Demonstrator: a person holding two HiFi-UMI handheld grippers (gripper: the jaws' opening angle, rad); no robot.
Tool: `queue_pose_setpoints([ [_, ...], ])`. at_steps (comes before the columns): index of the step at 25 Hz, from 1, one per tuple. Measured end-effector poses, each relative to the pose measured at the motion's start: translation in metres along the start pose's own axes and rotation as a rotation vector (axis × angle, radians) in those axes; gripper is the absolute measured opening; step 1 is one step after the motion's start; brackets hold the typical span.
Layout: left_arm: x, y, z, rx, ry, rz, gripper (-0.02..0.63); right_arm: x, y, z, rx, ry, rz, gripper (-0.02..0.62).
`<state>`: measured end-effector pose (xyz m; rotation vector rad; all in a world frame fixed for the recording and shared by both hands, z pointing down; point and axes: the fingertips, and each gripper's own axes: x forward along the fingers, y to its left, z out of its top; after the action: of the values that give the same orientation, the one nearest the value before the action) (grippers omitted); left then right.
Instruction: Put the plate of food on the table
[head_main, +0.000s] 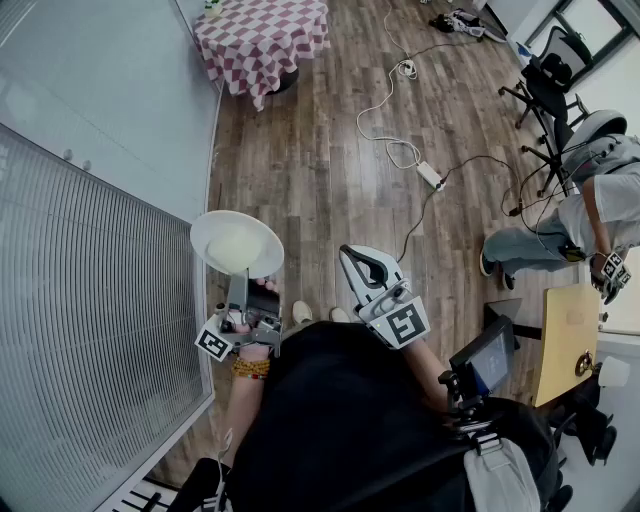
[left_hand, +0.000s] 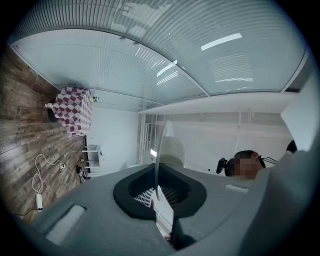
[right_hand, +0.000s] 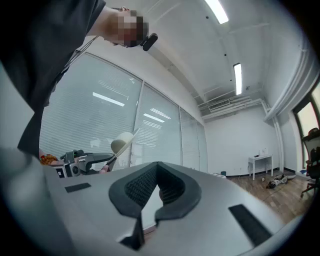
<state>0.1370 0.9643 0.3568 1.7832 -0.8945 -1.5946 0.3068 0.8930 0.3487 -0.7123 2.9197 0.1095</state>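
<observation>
Here the left gripper (head_main: 243, 280) clamps the plate (head_main: 204, 242) by its rim, in the air well apart from the table (head_main: 262, 35), right gripper (head_main: 352, 256) closed and empty: carry level, lest food (head_main: 238, 243) slide off.
</observation>
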Motion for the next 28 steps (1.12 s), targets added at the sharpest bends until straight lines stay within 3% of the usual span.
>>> queue_pose_setpoints([
  [3, -0.011, -0.003, 0.012, -0.016, -0.004, 0.014, 0.014, 0.008, 0.019, -0.003, 0.006, 0.019, 0.028, 0.009],
  [8, -0.022, -0.005, 0.035, -0.007, 0.000, 0.034, 0.014, 0.033, 0.051, -0.017, 0.110, 0.078, 0.138, 0.012],
  [13, -0.033, -0.005, 0.048, -0.006, 0.008, 0.037, 0.014, 0.051, 0.072, -0.017, 0.070, 0.090, 0.169, 0.012],
  [17, -0.035, 0.002, 0.065, -0.013, 0.001, 0.058, 0.014, 0.072, 0.073, -0.010, 0.048, 0.041, 0.152, 0.012],
  [20, -0.034, 0.004, 0.073, -0.021, 0.018, 0.055, 0.014, 0.076, 0.071, -0.009, 0.034, 0.077, 0.100, 0.012],
  [23, -0.028, 0.017, 0.088, -0.025, 0.024, 0.053, 0.014, 0.084, 0.070, -0.010, 0.012, 0.079, 0.103, 0.012],
  [28, -0.020, 0.052, 0.104, -0.015, 0.007, 0.084, 0.014, 0.107, 0.049, -0.038, 0.044, 0.096, 0.110, 0.012],
])
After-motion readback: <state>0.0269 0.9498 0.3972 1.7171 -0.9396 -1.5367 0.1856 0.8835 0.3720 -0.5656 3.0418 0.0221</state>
